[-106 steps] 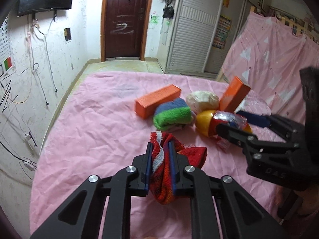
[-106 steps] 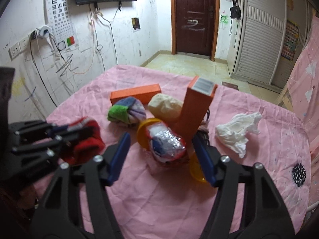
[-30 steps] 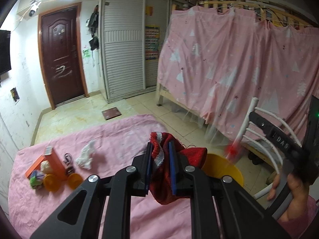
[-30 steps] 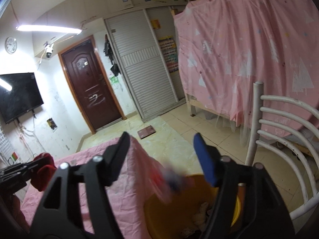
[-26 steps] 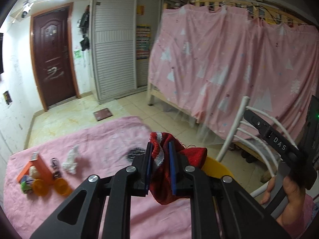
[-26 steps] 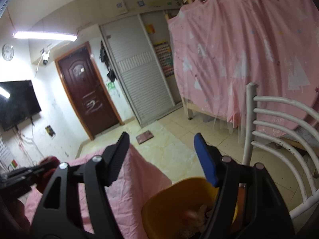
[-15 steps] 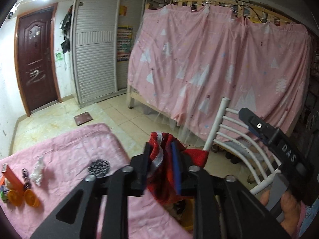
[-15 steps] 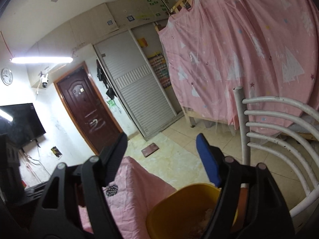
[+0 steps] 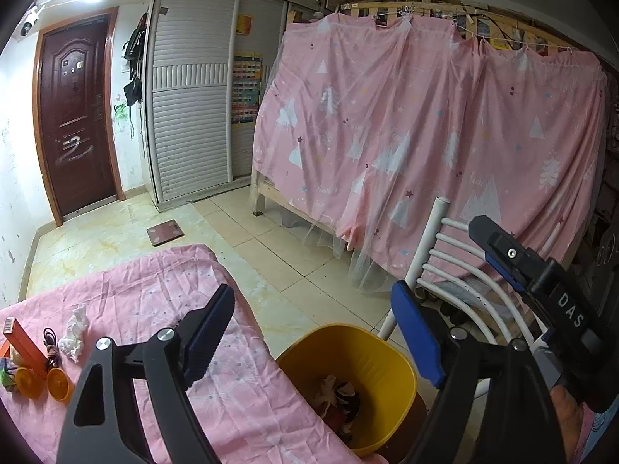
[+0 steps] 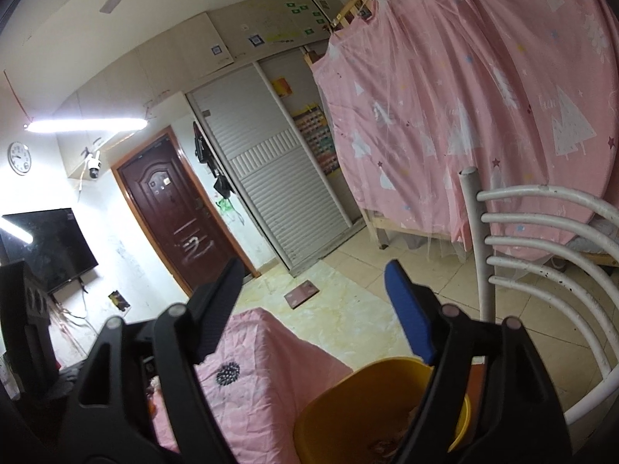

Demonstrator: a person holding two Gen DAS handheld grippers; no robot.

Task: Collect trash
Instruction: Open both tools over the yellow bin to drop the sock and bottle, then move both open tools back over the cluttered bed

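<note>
Yellow bin (image 9: 381, 363) below my left claw (image 9: 309, 342) now holds the red cloth (image 9: 340, 396). Its jaws have just opened, empty. My right claw (image 10: 313, 305) gapes empty too

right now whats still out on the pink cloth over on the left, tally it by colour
orange tall cardboard box: 1
orange round plastic cups: 2
white crumpled tissue: 1
black looped cord: 1
green and blue soft bundle, mostly cut off at the frame edge: 1
total: 6
</note>
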